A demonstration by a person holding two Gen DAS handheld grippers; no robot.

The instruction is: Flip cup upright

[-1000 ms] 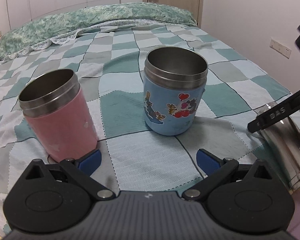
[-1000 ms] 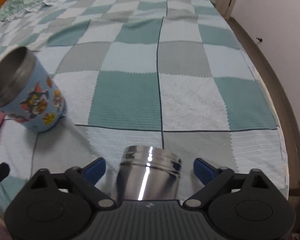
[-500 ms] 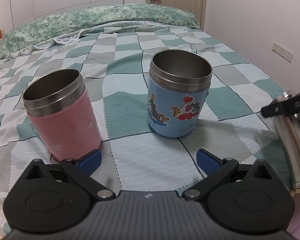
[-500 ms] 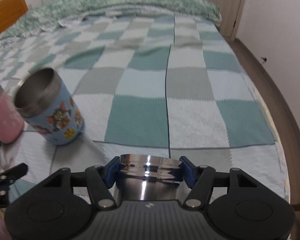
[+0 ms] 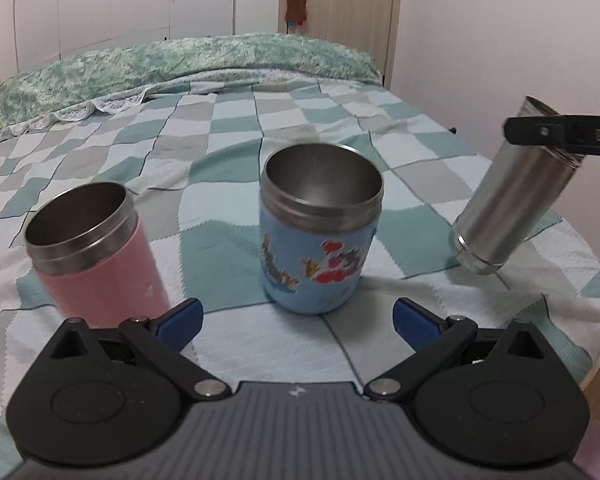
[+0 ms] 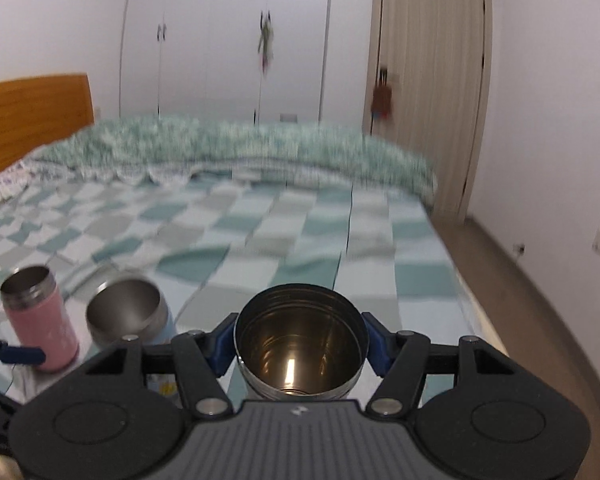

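Between the blue pads of the right gripper (image 6: 300,346) sits the bare steel cup (image 6: 300,350), clamped just below its rim, one pad on each side. From the right wrist view its open mouth faces the camera, so the polished inside and the bottom are visible. From the left wrist view the same steel cup (image 5: 514,196) hangs off the checked blanket (image 5: 228,176), tilted: its mouth is up and leaning away to the right, its base down and toward the left, apparently just above the fabric, though whether it touches cannot be told. Its long axis is therefore short of vertical, and the judgement is that the remaining turn is small: bring the base under the mouth, then lower it onto the blanket.

To the left of it stand two upright cups, mouths up: the blue cartoon cup (image 5: 320,232) in the middle and the pink cup (image 5: 92,252) further left, both well apart from the steel one.

The left gripper (image 5: 296,320) has its fingers spread wide and holds nothing; it hovers low in front of the blue and pink cups. The right hand alone carries the task.
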